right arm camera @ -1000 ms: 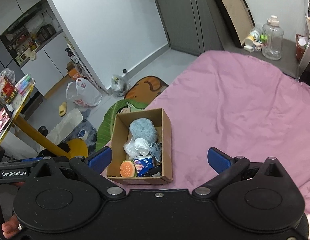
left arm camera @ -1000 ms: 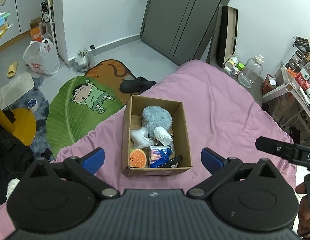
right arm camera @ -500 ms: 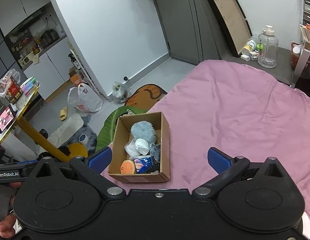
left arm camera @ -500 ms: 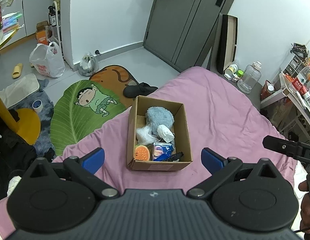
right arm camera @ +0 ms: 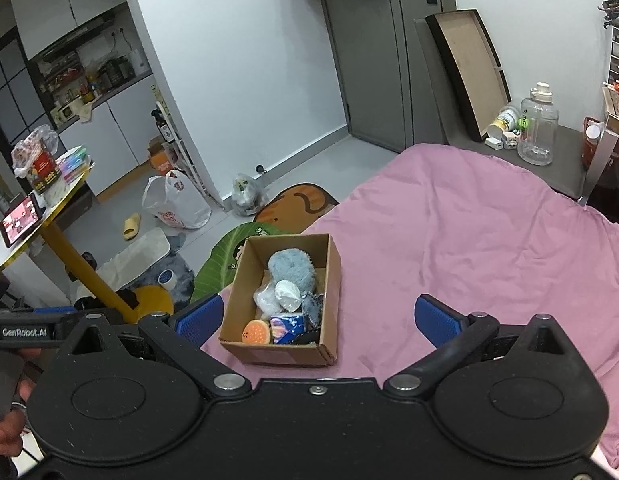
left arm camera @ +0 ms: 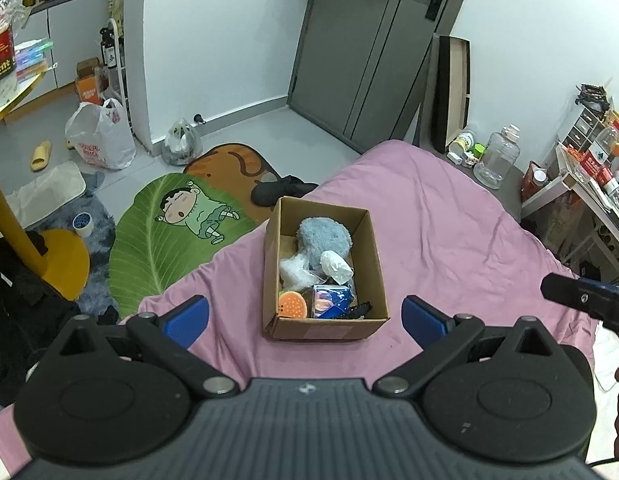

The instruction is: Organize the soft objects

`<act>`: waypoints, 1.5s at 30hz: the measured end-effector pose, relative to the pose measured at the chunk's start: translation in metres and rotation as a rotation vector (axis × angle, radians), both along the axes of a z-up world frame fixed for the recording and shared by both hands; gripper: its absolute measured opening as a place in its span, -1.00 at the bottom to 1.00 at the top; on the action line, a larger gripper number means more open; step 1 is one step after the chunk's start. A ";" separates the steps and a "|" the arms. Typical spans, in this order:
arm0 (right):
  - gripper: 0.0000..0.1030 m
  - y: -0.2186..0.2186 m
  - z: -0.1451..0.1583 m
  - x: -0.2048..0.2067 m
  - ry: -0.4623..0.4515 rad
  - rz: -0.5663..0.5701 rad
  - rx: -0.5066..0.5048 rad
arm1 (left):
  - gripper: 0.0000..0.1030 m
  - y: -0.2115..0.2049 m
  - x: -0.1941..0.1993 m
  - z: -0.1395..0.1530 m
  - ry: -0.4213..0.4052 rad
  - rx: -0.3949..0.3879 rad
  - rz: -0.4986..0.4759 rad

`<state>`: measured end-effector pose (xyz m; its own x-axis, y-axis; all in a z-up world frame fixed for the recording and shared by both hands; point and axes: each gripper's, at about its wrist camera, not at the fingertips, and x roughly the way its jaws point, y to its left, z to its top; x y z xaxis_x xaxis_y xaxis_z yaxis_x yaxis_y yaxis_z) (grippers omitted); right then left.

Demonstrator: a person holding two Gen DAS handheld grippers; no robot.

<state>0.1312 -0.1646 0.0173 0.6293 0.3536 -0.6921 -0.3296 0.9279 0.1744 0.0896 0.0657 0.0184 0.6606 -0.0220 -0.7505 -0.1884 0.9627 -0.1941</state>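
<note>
Both claws, the left gripper (left arm camera: 305, 316) and right gripper (right arm camera: 319, 316), were spread wide and empty above the brown cardboard box (left arm camera: 375, 276) of soft toys on the pink bed sheet (left arm camera: 449, 232).

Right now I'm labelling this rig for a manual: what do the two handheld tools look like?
Both match: the left tool and right tool have a black ribbed body, two round black discs, black link arms with silver pivots, and blue finger pads. White "GenRobot.AI" lettering marks the left one's side. A thin dark cable trails near the right one.
</note>
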 end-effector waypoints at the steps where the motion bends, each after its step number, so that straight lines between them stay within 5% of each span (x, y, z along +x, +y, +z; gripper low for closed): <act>1: 1.00 0.000 -0.001 -0.002 0.004 0.001 -0.001 | 0.98 -0.001 -0.001 0.000 0.000 0.002 -0.002; 45: 1.00 -0.004 -0.008 -0.022 0.047 -0.017 -0.059 | 0.98 -0.019 -0.022 0.008 -0.006 0.036 -0.038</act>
